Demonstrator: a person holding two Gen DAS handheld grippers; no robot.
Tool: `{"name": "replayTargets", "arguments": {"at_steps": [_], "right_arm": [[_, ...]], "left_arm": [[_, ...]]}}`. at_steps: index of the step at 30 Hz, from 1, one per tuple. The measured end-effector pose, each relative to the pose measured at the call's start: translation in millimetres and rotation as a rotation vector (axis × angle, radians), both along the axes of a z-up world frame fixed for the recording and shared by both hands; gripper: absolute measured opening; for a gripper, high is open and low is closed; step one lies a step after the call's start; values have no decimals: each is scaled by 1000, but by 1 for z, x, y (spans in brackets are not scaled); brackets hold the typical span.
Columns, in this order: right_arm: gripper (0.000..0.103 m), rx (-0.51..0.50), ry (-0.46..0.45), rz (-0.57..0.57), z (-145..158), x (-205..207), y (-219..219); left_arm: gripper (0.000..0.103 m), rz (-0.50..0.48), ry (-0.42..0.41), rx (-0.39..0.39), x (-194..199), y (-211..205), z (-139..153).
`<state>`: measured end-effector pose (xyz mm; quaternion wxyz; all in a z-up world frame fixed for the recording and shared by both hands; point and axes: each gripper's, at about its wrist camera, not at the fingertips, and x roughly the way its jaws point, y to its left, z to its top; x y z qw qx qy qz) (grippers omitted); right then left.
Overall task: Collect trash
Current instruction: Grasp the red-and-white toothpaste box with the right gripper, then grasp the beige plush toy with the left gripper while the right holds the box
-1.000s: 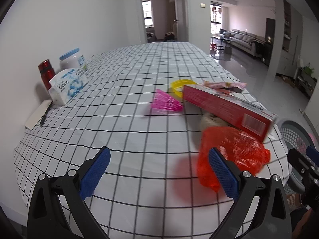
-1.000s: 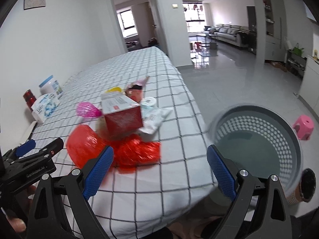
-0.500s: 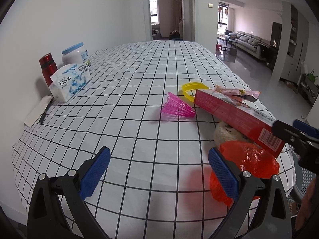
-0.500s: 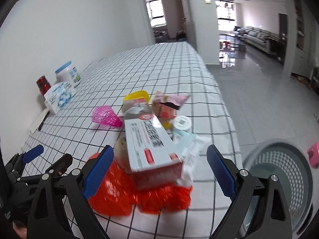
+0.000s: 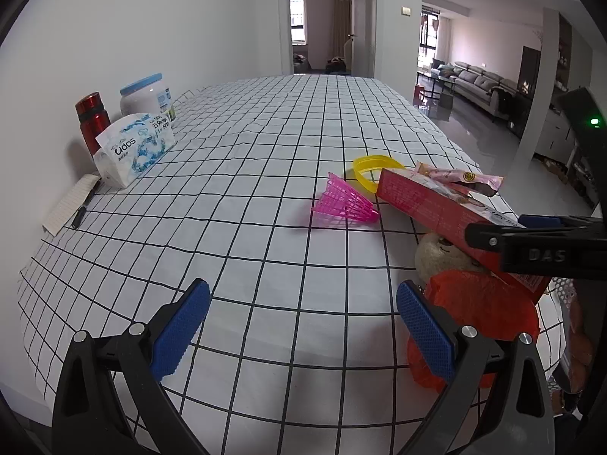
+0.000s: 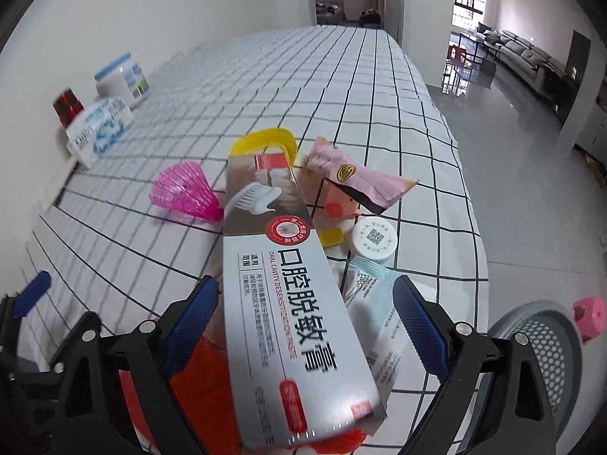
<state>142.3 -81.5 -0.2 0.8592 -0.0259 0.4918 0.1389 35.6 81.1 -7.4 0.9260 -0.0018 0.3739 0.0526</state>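
Right gripper [image 6: 303, 322] has closed in on the toothpaste box [image 6: 288, 295] | jaws wide open, box between them, not gripped | box at table's right edge atop red bag [image 5: 478, 318], long axis along fingers | left gripper [image 5: 299, 326] open, empty, farther off.

Checked tablecloth [image 5: 265, 189] under scattered trash [image 6: 288, 265]

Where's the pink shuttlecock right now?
The pink shuttlecock lies on its side on the checked tablecloth, just left of the toothpaste box and near the yellow ring; in the right wrist view it shows left of the box.
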Motion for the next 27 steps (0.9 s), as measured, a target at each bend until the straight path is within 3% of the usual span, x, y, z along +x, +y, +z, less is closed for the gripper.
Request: {"name": "replayTargets", "arguments": {"at_steps": [2, 5, 12, 27], "right_arm": [[88, -6, 2, 12, -1, 1, 3], [65, -17, 10, 42, -3, 1, 8], [53, -26, -37, 63, 2, -7, 12], [53, 90, -247, -61, 45, -65, -19]], "left_arm": [[97, -2, -2, 2, -1, 0, 0], [97, -1, -2, -2, -1, 1, 0], [97, -1, -5, -7, -2, 3, 1], [97, -46, -32, -34, 3, -5, 16]]}}
